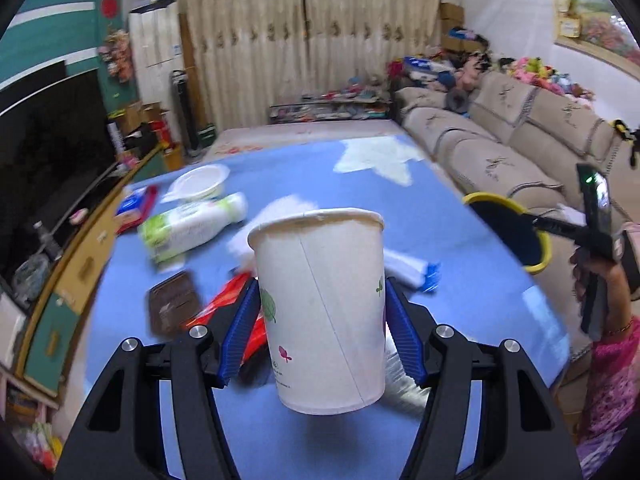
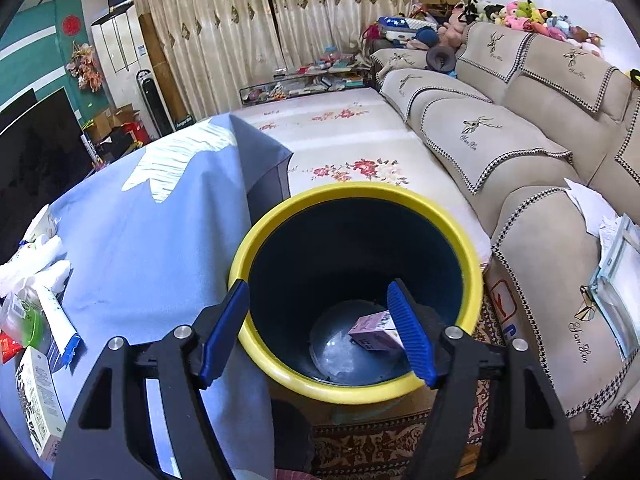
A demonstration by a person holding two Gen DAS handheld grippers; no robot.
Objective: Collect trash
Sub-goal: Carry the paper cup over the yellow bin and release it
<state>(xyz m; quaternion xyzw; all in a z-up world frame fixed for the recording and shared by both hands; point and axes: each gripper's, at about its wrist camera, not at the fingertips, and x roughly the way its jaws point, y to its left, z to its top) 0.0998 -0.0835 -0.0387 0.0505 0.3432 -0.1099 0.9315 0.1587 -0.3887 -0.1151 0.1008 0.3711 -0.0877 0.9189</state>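
My left gripper (image 1: 322, 334) is shut on a white paper cup (image 1: 320, 308) and holds it upright above the blue-covered table (image 1: 280, 432). Trash lies on the table behind it: a white and green bottle (image 1: 192, 226), a white bowl (image 1: 200, 184), a brown wrapper (image 1: 174, 308), a red packet (image 1: 228, 308) and crumpled white paper (image 1: 280, 216). My right gripper (image 2: 320, 332) grips the yellow rim of a dark bin (image 2: 356, 384), one finger outside, one inside. A pink carton (image 2: 374, 334) lies in the bin. The bin also shows at the right of the left wrist view (image 1: 516, 232).
A beige sofa (image 2: 520, 128) runs along the right. A floral mat (image 2: 340, 132) covers the floor beyond the bin. A TV and low cabinet (image 1: 52, 184) stand left of the table. More trash lies at the table's left edge (image 2: 40, 280), including a white box (image 2: 38, 396).
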